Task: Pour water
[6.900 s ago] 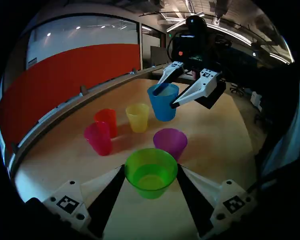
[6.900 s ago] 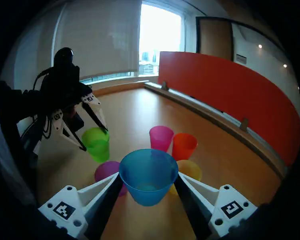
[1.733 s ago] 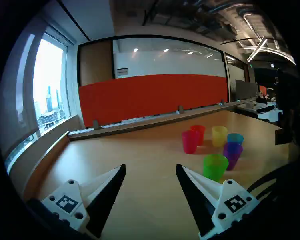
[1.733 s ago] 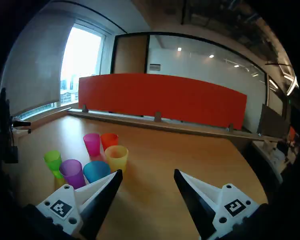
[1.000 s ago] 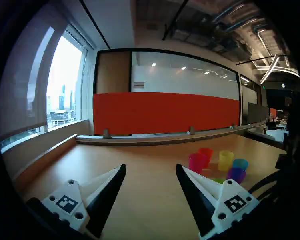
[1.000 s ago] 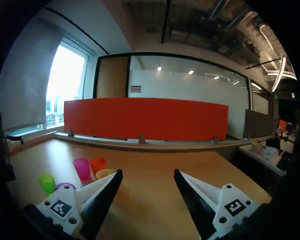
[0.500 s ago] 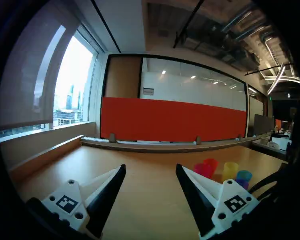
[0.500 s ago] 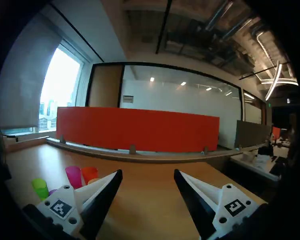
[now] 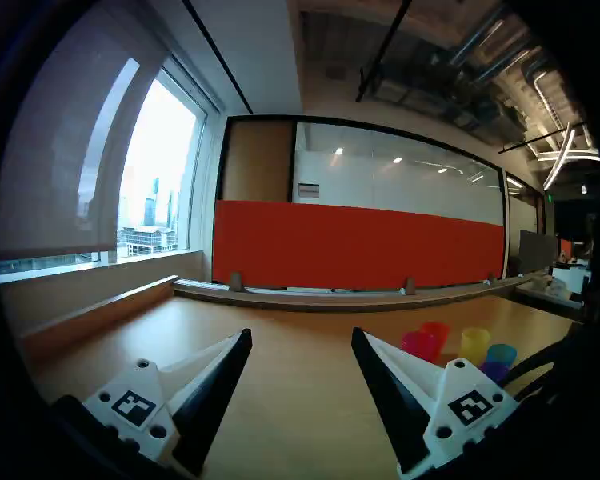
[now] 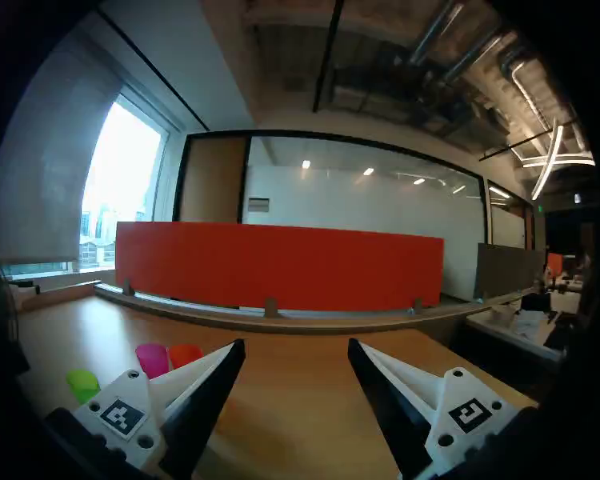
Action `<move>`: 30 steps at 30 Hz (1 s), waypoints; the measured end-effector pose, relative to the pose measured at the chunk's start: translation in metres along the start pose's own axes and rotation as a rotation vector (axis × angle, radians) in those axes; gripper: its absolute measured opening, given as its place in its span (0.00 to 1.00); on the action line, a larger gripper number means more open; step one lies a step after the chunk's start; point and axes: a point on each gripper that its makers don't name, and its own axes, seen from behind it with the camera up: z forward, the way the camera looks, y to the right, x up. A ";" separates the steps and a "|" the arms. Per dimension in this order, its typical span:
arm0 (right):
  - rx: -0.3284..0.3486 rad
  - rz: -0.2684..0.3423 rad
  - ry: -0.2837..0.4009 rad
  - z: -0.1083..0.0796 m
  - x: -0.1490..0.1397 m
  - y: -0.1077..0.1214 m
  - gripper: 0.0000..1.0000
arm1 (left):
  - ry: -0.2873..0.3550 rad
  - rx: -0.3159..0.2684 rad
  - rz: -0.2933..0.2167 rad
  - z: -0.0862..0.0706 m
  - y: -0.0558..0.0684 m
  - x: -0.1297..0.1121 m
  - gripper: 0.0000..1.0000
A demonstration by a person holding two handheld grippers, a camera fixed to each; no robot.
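Pale wood runs across the left gripper view: the counter [image 9: 300, 400] stretches from the camera to a low ledge under an orange partition [image 9: 356, 244], with a bright window [image 9: 152, 204] on the left. The left tongs [image 9: 300, 332] hang low over the counter, their two white-and-black fingers [image 9: 212, 384] spread wide with nothing between them. The cups stand in a tight cluster off to the right, beyond the right-hand finger. A pink cup [image 9: 418, 346] partly overlaps a red cup [image 9: 438, 330], and a yellow cup [image 9: 474, 344] stands just beside them. Next come a blue cup [image 9: 502, 354] and a purple cup [image 9: 492, 370], both half hidden by the finger's base. All are upright; whether any holds water cannot be told from this low angle.

In the right gripper view the counter [image 10: 300, 384] and the orange partition [image 10: 276, 268] lie ahead, with the window [image 10: 112, 204] on the left. The right tongs [image 10: 294, 342] gape too, fingers [image 10: 388, 392] well apart and gripping nothing. Here the cups sit at the lower left, beyond the left-hand finger. A green cup [image 10: 82, 384] is farthest out, and the pink cup [image 10: 150, 358] and red cup [image 10: 184, 354] stand side by side, their lower parts hidden by the finger. Neither pair of tongs touches a cup.
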 end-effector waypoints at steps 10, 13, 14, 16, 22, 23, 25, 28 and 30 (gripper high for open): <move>-0.042 -0.009 -0.014 -0.011 -0.004 0.004 1.00 | -0.005 0.025 0.044 0.005 0.001 -0.021 0.92; -0.053 -0.015 -0.014 -0.016 -0.004 0.005 1.00 | -0.002 0.034 0.044 0.006 0.000 -0.024 0.92; -0.057 -0.015 -0.015 -0.018 -0.005 0.005 1.00 | 0.000 0.037 0.046 0.007 -0.001 -0.025 0.92; -0.066 -0.013 -0.016 -0.022 -0.006 0.006 1.00 | 0.002 0.044 0.050 0.007 -0.002 -0.027 0.92; -0.092 -0.002 -0.008 -0.037 -0.003 0.016 1.00 | -0.003 0.053 0.069 0.007 -0.001 -0.036 0.92; -0.096 -0.002 -0.006 -0.039 -0.003 0.018 1.00 | -0.005 0.055 0.069 0.007 -0.001 -0.039 0.92; -0.102 -0.004 -0.005 -0.043 -0.002 0.021 1.00 | -0.006 0.057 0.066 0.008 -0.001 -0.042 0.92; -0.111 -0.011 -0.005 -0.049 0.000 0.026 1.00 | -0.002 0.059 0.060 0.008 -0.001 -0.044 0.92; -0.121 -0.015 -0.004 -0.053 0.002 0.029 1.00 | 0.002 0.061 0.056 0.008 -0.001 -0.044 0.92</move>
